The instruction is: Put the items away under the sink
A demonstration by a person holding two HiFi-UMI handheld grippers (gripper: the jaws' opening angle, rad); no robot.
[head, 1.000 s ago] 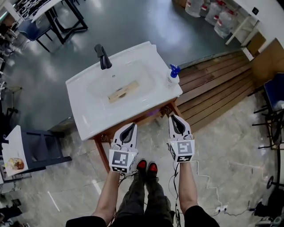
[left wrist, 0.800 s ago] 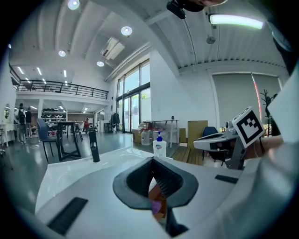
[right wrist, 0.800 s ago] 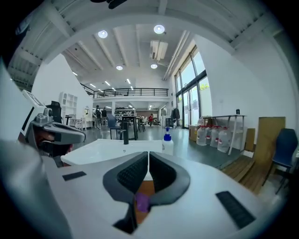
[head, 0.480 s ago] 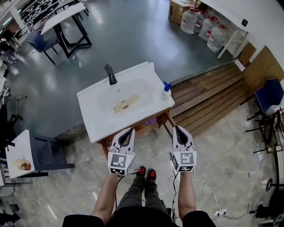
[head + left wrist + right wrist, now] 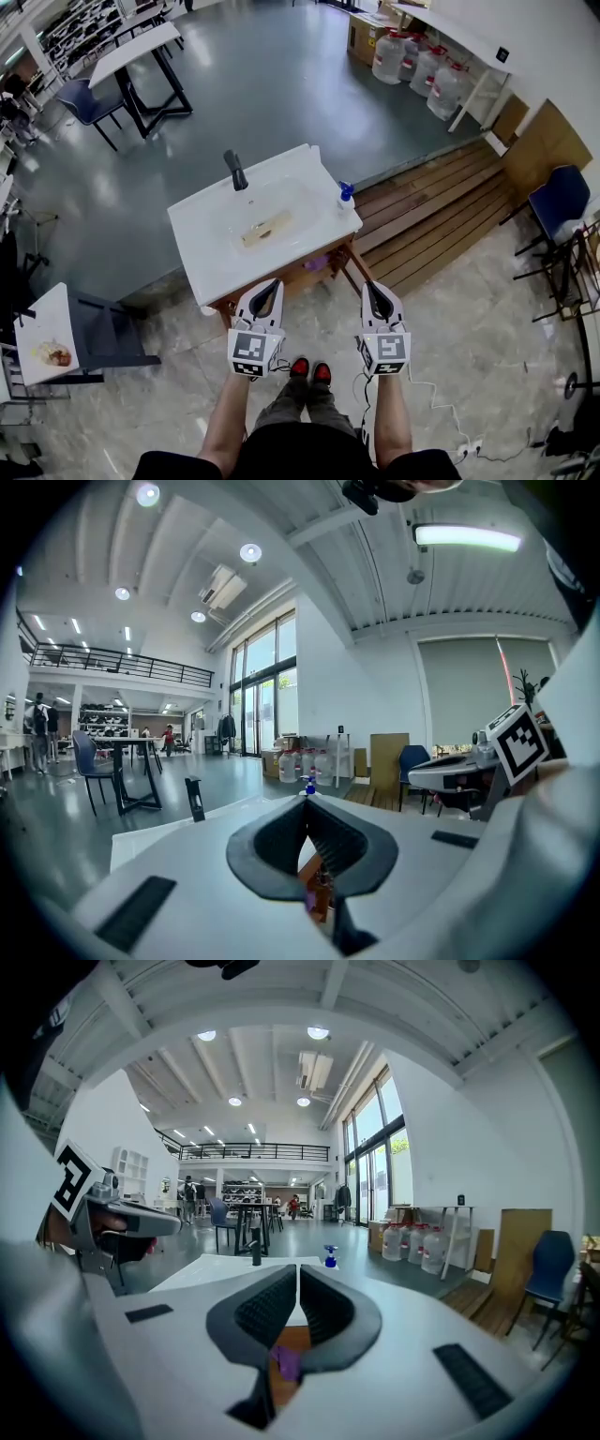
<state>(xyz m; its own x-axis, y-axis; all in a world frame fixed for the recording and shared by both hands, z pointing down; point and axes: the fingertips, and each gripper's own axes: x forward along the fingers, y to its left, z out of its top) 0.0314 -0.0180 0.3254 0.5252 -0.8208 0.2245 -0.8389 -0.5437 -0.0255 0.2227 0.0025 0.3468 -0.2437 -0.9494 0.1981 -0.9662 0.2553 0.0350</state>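
A white sink [image 5: 202, 258] with a black faucet [image 5: 235, 171] stands on a wooden cabinet frame [image 5: 323, 255]. In its basin lies a flat wooden piece [image 5: 265, 228], and a blue-topped spray bottle [image 5: 345, 197] stands on the right rim. A purple item [image 5: 317, 263] shows under the sink. My left gripper [image 5: 263, 298] and right gripper [image 5: 379, 300] hover side by side in front of the sink, both shut with nothing in them. The left gripper [image 5: 306, 802] looks toward the spray bottle [image 5: 310, 785]. From the right gripper [image 5: 298, 1269] I see the purple item [image 5: 284, 1361] below its fingers.
A dark chair [image 5: 103, 328] with a white board [image 5: 33, 323] stands at the left. Wooden decking [image 5: 431, 216] lies to the right of the sink. Water jugs [image 5: 412, 61], a blue chair [image 5: 558, 202] and a black-legged table [image 5: 141, 56] stand farther off. Cables [image 5: 450, 422] trail on the floor.
Both grippers have risen and drawn back from the sink front, staying shut. The view has lifted too, so the sink looks smaller and farther off.
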